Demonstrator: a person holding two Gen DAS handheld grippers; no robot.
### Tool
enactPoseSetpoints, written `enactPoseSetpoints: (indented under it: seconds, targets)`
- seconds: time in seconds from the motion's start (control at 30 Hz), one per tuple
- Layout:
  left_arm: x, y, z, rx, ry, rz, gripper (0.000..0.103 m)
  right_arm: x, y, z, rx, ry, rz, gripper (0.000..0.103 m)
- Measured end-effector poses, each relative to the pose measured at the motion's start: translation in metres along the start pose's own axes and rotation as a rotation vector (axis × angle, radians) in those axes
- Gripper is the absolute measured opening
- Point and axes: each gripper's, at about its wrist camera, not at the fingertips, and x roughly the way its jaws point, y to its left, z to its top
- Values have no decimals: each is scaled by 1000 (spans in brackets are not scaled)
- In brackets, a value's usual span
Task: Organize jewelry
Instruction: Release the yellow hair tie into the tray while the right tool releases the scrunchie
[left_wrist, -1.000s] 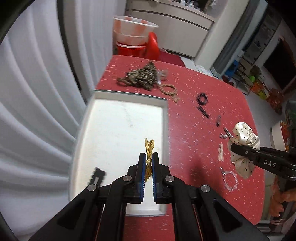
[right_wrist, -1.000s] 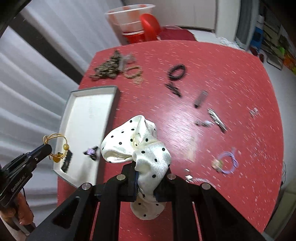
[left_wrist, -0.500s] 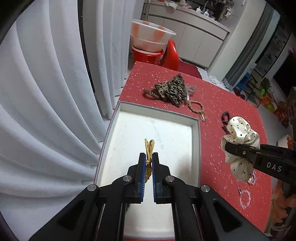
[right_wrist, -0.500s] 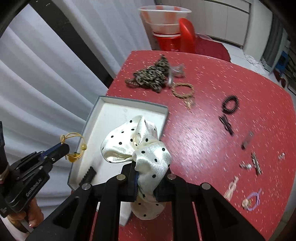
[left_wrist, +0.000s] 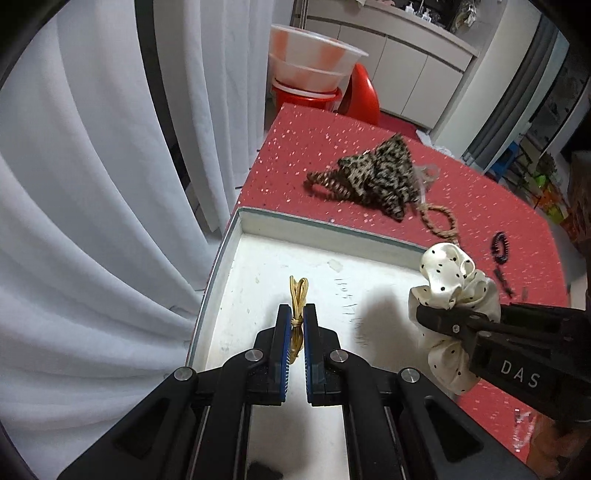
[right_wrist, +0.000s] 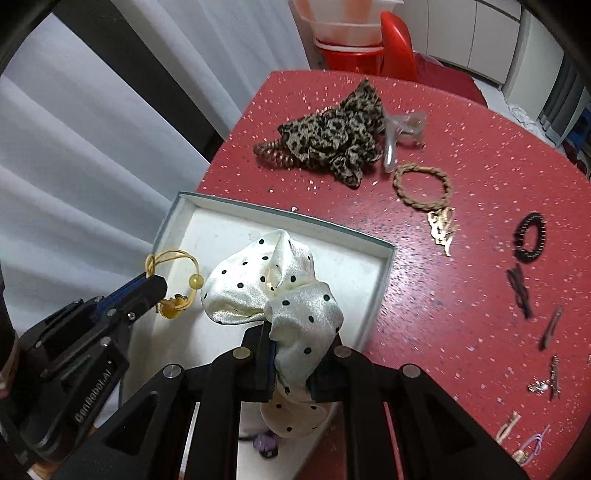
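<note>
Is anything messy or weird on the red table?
Yes. Hair ties and clips lie scattered over the red table, and a leopard scrunchie sits bunched in a heap beyond the white tray. Nothing looks broken or spilled.

Cream black-dotted scrunchie (right_wrist: 280, 291); leopard-print scrunchie (right_wrist: 340, 133); red speckled table (right_wrist: 461, 258).

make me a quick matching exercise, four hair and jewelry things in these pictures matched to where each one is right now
Things:
1. polka-dot scrunchie
2. yellow beaded hair tie
3. leopard scrunchie
4. black spiral hair tie

Places:
A. on the red table, beyond the white tray
B. clamped in the left tongs
C. on the table right of the tray
D. clamped in the right tongs

Pairs: 1-D, 2-B, 3-A, 4-C
</note>
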Motion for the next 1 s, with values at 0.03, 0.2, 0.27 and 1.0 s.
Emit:
enactPoseSetpoints:
  seconds: [0.03, 0.2, 0.27, 1.0]
  targets:
    - [5, 0, 0, 0, 1, 5, 8, 3, 0, -1, 5, 2, -1, 14]
    - [16, 4, -3, -5, 7, 37, 8, 24, -4, 0, 26, 24, -7, 14]
    - [20, 5, -5, -1, 14, 48, 8, 31, -6, -1, 39, 32, -10, 14]
    - [20, -4, -16, 3, 21, 140, 103, -4, -6, 1, 37, -45, 6, 79]
